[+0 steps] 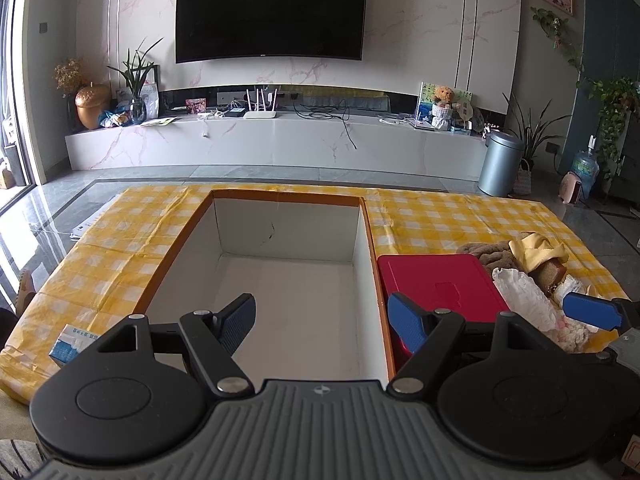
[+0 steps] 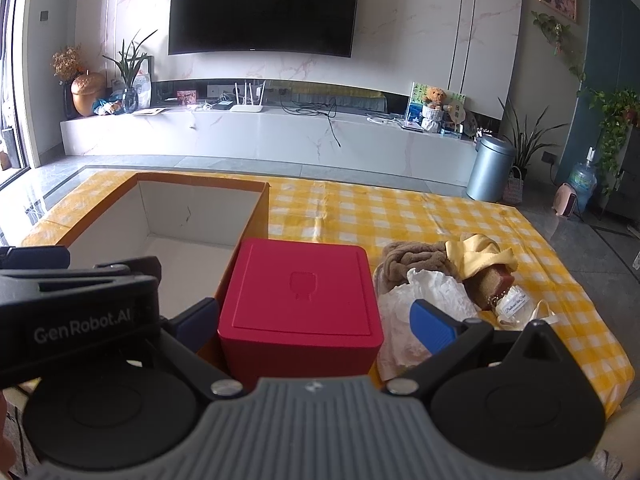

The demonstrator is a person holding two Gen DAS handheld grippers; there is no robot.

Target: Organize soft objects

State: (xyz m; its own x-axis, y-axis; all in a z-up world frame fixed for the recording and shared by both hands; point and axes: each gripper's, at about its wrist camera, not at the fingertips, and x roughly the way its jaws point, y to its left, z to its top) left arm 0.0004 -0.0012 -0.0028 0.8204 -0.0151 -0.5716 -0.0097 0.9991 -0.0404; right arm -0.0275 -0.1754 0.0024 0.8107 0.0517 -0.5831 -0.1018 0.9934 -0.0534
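A large white box with an orange rim [image 1: 280, 196] stands empty on the yellow checked tablecloth. My left gripper [image 1: 322, 302] hovers open over its near end, nothing between the fingers. Right of the box sits a closed red box [image 2: 300, 292]. Beyond that lies a heap of soft things: a brown towel [image 2: 416, 260], a yellow cloth [image 2: 476, 254], crumpled white tissue [image 2: 436, 284] and a brown sponge [image 2: 490, 282]. My right gripper [image 2: 314, 308] is open, its fingers framing the red box without touching it, its right finger [image 2: 434, 326] over the tissue.
A small blue and white carton [image 1: 68, 344] lies at the table's near left corner. A white labelled pouch [image 2: 514, 308] sits at the near edge of the heap. The tablecloth [image 2: 400, 216] stretches bare behind the heap. The floor drops away on all sides.
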